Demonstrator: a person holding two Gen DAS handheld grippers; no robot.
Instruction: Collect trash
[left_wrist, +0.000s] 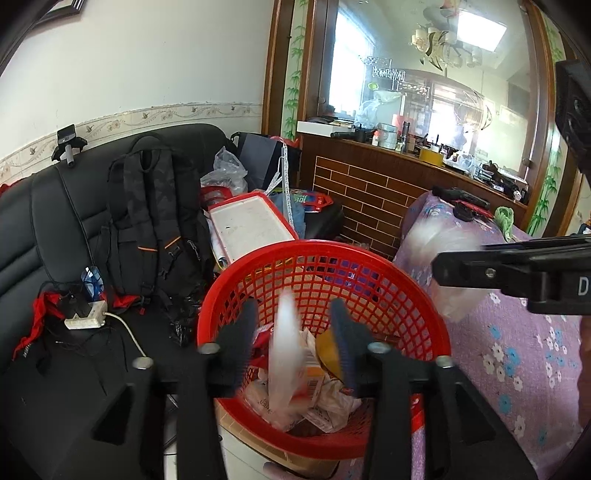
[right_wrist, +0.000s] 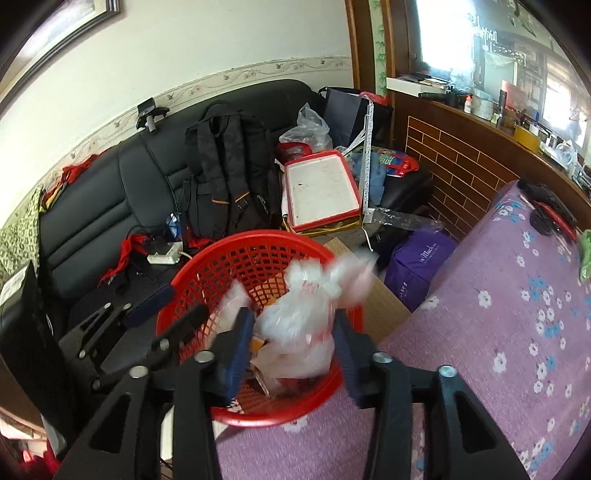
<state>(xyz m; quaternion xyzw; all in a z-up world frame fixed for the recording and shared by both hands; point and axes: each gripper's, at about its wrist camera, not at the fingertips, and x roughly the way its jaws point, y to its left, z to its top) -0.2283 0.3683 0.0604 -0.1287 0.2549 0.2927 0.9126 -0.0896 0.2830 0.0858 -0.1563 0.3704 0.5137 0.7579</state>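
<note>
A red mesh basket (left_wrist: 325, 254) (right_wrist: 255, 238) holds crumpled paper and wrappers. My left gripper (left_wrist: 291, 332) hangs over it with its jaws apart. A blurred white wrapper (left_wrist: 284, 354) is loose between them, clear of both pads. My right gripper (right_wrist: 293, 339) is also over the basket, jaws apart, with a blurred clear plastic bag (right_wrist: 295, 325) between the fingers and over the basket. From the left wrist view, that bag (left_wrist: 447, 251) shows beside a finger (left_wrist: 465, 271) of the right gripper. The left gripper's fingers (right_wrist: 162, 299) reach over the basket's left rim.
A black sofa (left_wrist: 44, 229) carries a black backpack (left_wrist: 155, 221), a power strip (left_wrist: 85, 319), cables and a red-rimmed white tray (left_wrist: 251, 225). A purple flowered cover (right_wrist: 498, 332) lies right of the basket, a purple bag (right_wrist: 421, 266) behind it. A brick-patterned counter (left_wrist: 369, 192) stands beyond.
</note>
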